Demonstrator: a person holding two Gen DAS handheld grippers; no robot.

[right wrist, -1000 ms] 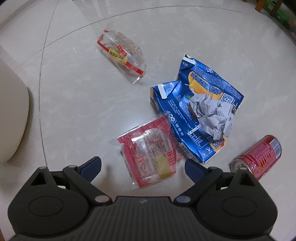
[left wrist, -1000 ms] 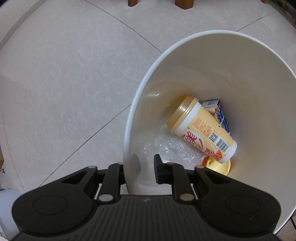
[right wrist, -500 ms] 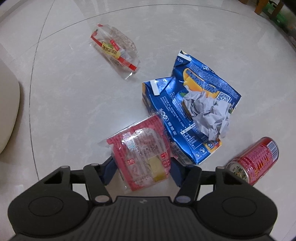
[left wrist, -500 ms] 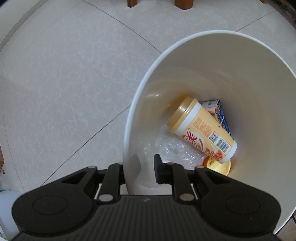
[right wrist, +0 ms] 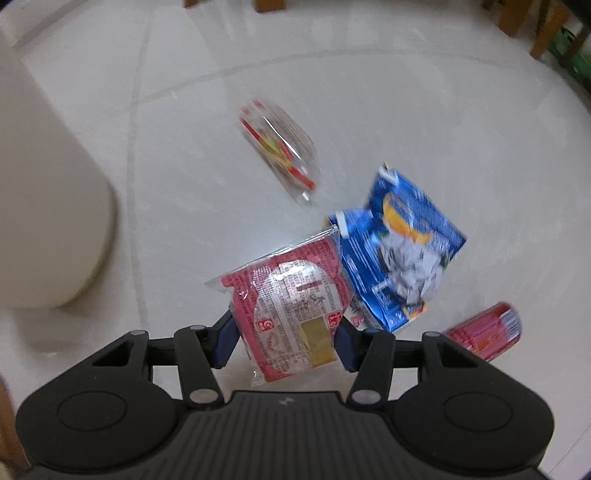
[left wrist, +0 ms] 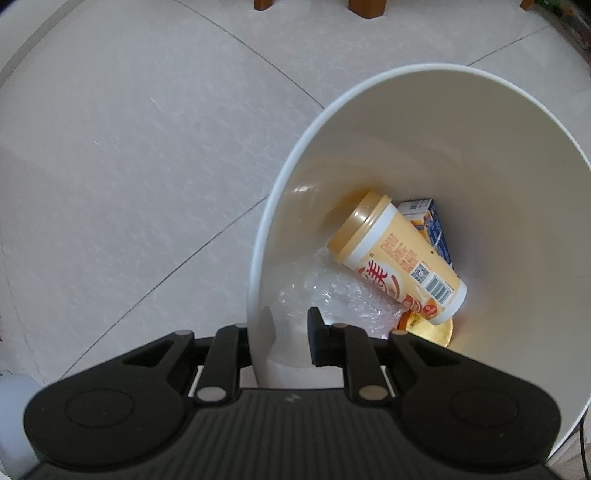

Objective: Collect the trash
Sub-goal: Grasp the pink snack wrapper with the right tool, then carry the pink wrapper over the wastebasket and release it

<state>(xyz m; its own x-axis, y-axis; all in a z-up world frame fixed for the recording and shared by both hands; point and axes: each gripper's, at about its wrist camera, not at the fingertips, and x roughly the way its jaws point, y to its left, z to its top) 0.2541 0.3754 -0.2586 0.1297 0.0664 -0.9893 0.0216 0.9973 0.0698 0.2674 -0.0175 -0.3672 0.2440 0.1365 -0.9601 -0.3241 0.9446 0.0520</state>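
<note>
My left gripper (left wrist: 280,343) is shut on the near rim of a white trash bin (left wrist: 461,122), one finger outside the wall and one inside. In the bin lie a yellow cup (left wrist: 397,258), a blue carton (left wrist: 430,227), clear plastic film (left wrist: 343,295) and a gold lid (left wrist: 428,326). My right gripper (right wrist: 286,341) is shut on a red snack wrapper (right wrist: 291,306), lifted off the floor. Below it on the floor lie a flattened blue carton (right wrist: 406,236) with crumpled paper (right wrist: 413,266) on it, a clear wrapper with red stripes (right wrist: 280,147) and a red can (right wrist: 487,330).
The floor is pale tile with thin seams. The bin's outer wall (right wrist: 48,206) shows at the left of the right wrist view. Wooden furniture legs (left wrist: 365,5) stand at the far edge, and more wooden legs (right wrist: 546,33) at the far right.
My right gripper has shut on the red wrapper and lifted it off the floor, and the view now blurs with motion. The left gripper and the bin have not moved.
</note>
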